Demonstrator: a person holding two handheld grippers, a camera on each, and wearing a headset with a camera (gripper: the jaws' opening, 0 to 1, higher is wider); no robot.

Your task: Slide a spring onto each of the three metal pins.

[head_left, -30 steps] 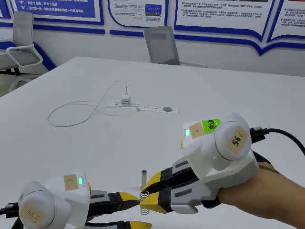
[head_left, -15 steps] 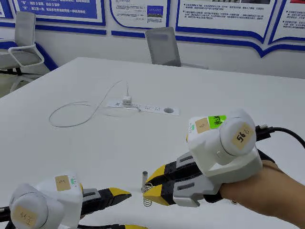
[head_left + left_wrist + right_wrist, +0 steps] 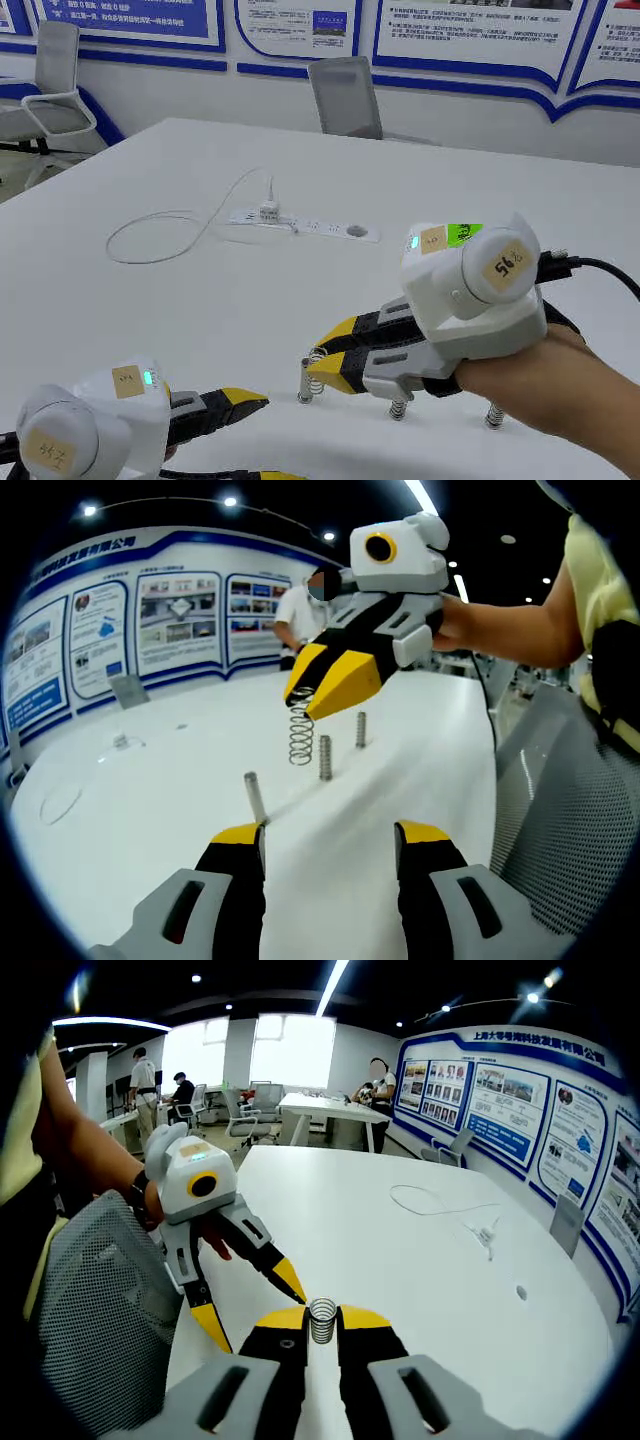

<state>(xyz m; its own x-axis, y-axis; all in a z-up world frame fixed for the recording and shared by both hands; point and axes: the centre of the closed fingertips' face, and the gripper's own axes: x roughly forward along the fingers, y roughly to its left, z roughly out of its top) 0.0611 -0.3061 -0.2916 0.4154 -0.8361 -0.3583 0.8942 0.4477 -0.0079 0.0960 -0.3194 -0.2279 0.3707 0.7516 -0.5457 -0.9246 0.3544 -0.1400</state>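
1. Jaws of the right gripper point(image 3: 318, 365) are seen in the head view clamped on a spring point(image 3: 316, 357), at 1 o'clock of the bare pin point(image 3: 304, 382). The left gripper point(image 3: 275, 440) is held spread wide at 7 o'clock.
2. Left gripper view: the spring is held clear of the table, and two spring-fitted pins point(image 3: 325, 757) are noted at 2 o'clock of the bare pin.
3. Right gripper view: the spring is pinched between the tips.

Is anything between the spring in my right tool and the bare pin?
Nothing visible. The spring hangs from the right tool with open air down to the bare pin; the open left tool sits short of it.
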